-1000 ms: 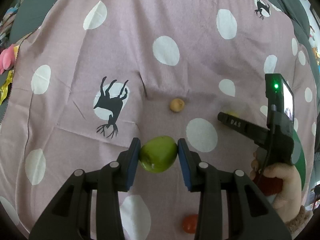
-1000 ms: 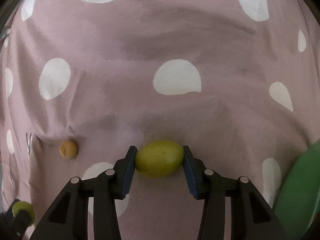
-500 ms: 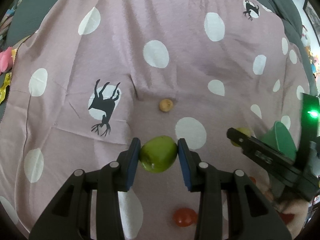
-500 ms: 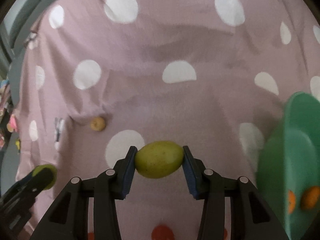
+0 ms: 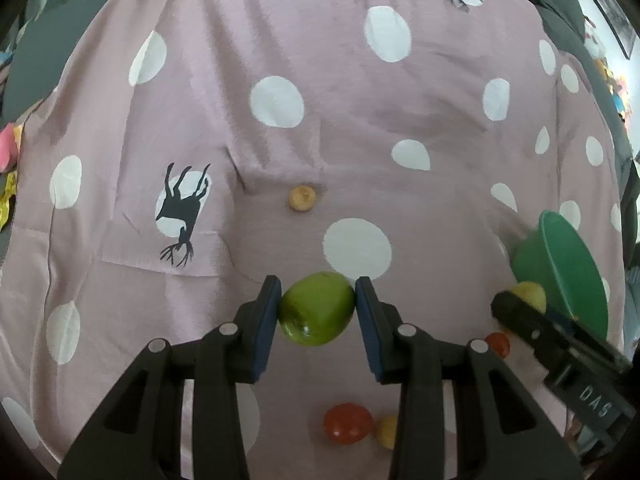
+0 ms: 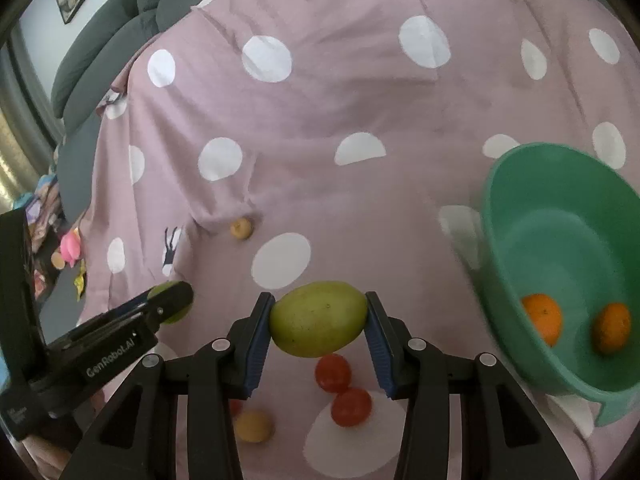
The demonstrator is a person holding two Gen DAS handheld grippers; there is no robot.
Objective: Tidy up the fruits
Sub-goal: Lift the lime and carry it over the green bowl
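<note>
Well, my left tongs [image 5: 317, 309] squeeze a green apple [image 5: 316, 308], and my right tongs [image 6: 319, 319] squeeze a yellow-green mango [image 6: 318, 318], both up off the spotty pink cloth [image 5: 340, 128]. My own tongs hide part of a little yellow fruit [image 5: 386, 432] beside a red tomato [image 5: 347, 423]. The green bowl [image 6: 516, 216], cut off at the edge, holds two oranges [image 6: 542, 318].

A big pink cloth [image 5: 320, 120] with white dots covers the table. Some dots have a black deer [image 5: 182, 210] on them. Grey cushions [image 6: 120, 48] sit behind. At the far edge lies a pink thing [image 6: 71, 249], maybe a toy.
</note>
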